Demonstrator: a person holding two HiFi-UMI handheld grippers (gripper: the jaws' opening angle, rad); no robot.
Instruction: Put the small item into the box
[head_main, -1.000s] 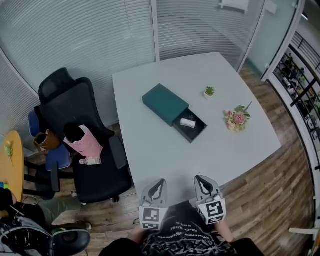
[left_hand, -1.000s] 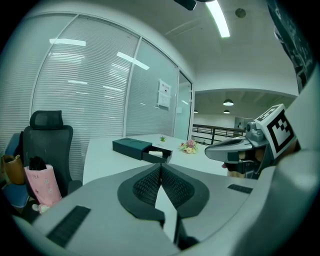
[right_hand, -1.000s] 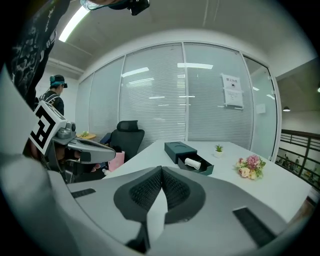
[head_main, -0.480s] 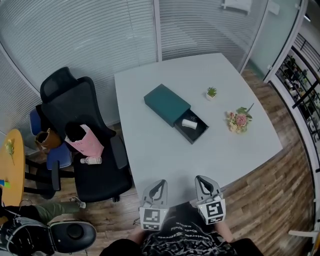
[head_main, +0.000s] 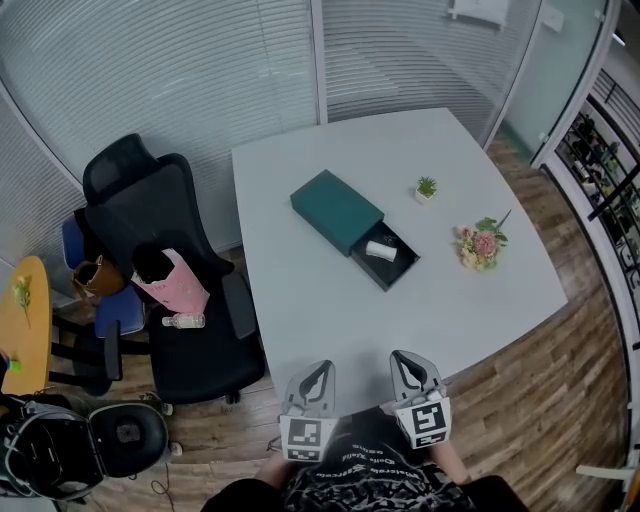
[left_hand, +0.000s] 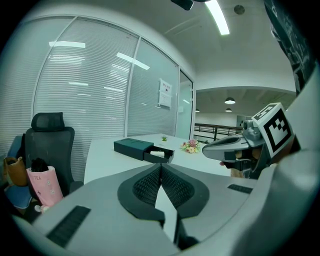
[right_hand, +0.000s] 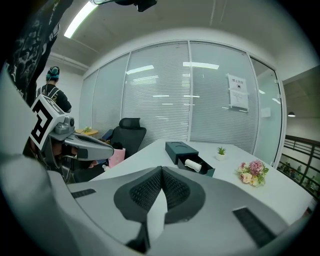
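A dark teal box (head_main: 336, 208) lies on the white table (head_main: 300, 310) with its black drawer (head_main: 388, 262) pulled out toward the right. A small white roll-shaped item (head_main: 379, 250) lies inside the drawer; it also shows in the right gripper view as a white item (right_hand: 193, 164). Both grippers hover side by side at the table's near edge, far from the box. My left gripper (head_main: 318, 372) is shut with its pads together and nothing between them. My right gripper (head_main: 408, 364) is shut and empty too.
A small potted plant (head_main: 426, 188) and a bunch of flowers (head_main: 480, 243) sit on the table right of the box. A black office chair (head_main: 160, 240) with a pink bag (head_main: 172, 283) stands left of the table. Glass walls with blinds surround the room.
Both grippers hold still and the box is unchanged. At the lower left of the head view a person has moved along beside the chair.
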